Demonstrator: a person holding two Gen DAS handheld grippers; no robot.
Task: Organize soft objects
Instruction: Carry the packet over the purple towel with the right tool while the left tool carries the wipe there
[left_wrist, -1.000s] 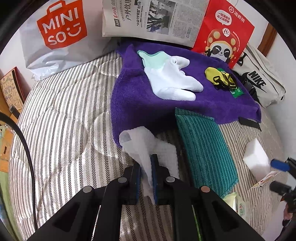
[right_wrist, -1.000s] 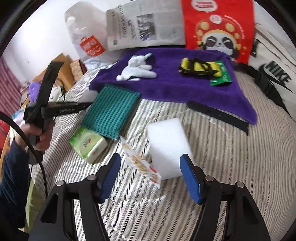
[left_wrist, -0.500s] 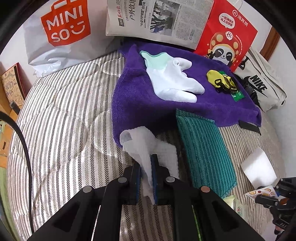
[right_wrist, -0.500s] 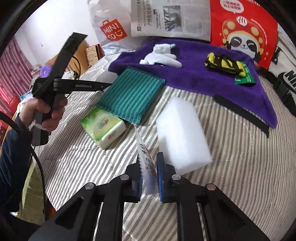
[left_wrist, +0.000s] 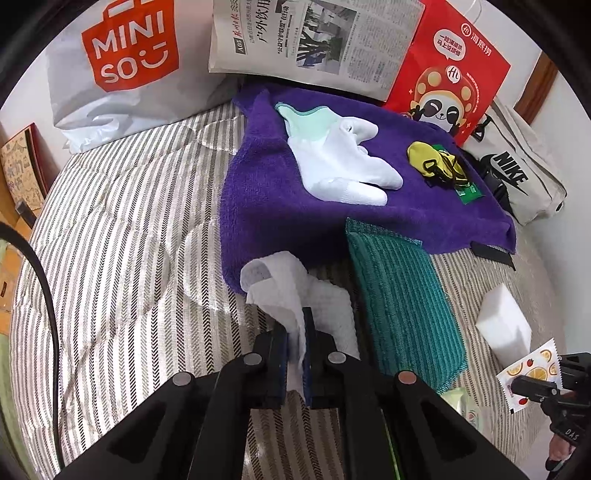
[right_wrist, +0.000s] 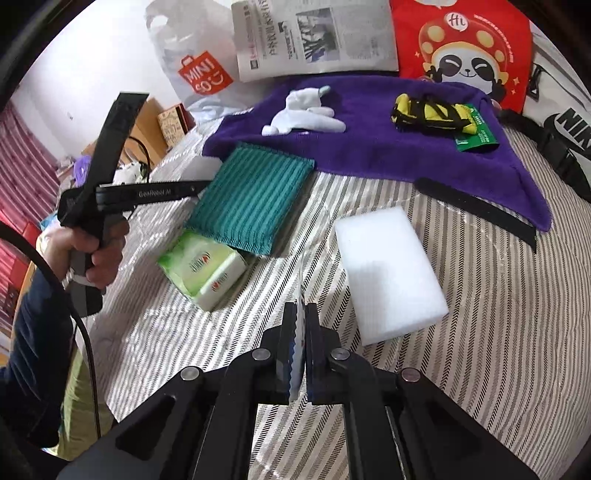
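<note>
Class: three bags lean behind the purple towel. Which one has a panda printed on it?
The red bag, standing between the white Miniso bag and the pale Nike bag, which show only lettering and logos.

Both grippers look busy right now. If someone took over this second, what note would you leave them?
Left gripper: shut on the white paper towel, beside the purple towel.
Right gripper: shut on the fruit-print sachet, edge-on between its fingers.
On the purple towel: white gloves, yellow-and-black item.
On the striped bedspread: green cloth, wet-wipes pack, white foam block, black strap.
Done: both pieces gripped. Left: probably placing them, then the loose items.
</note>
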